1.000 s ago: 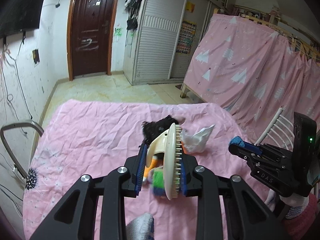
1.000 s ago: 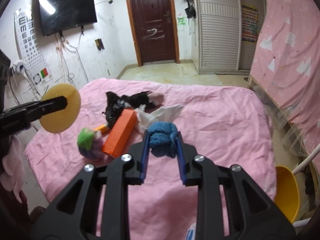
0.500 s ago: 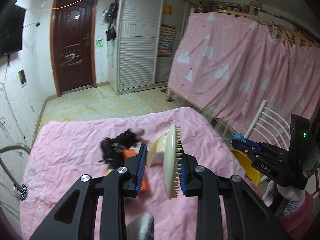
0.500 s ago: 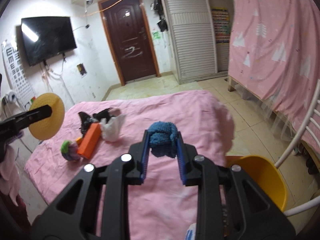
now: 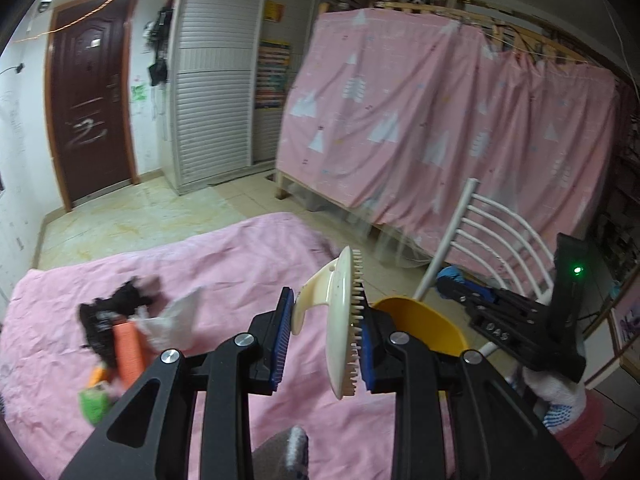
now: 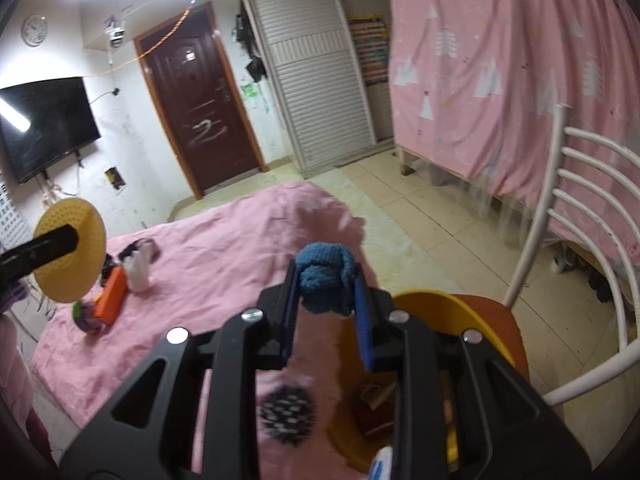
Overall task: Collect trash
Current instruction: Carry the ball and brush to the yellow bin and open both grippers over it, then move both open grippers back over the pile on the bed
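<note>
My left gripper (image 5: 325, 318) is shut on a cream round brush (image 5: 342, 320), bristles against the right pad, handle against the left. It hangs over the pink bed's (image 5: 224, 264) right edge, next to a yellow bin (image 5: 420, 320). My right gripper (image 6: 326, 282) is shut on a blue knitted ball (image 6: 326, 274), just left of the yellow bin (image 6: 436, 300), which holds some scraps. The right gripper (image 5: 454, 282) also shows in the left wrist view, beyond the bin. An orange box (image 5: 128, 350), white crumpled paper (image 5: 170, 320), a black lump (image 5: 106, 310) and a green item (image 5: 94, 400) lie on the bed.
The bin stands on an orange seat (image 6: 506, 322) of a white chair (image 6: 580, 200). A pink curtain (image 5: 440, 120) covers a bunk bed at the right. Tiled floor (image 6: 420, 216) lies between bed and bunk. The brush (image 6: 70, 256) shows at the left of the right wrist view.
Both grippers have swung right, from above the pile on the bed to its right edge by the yellow bin. Each still holds its object. The pile has slid left in both views.
</note>
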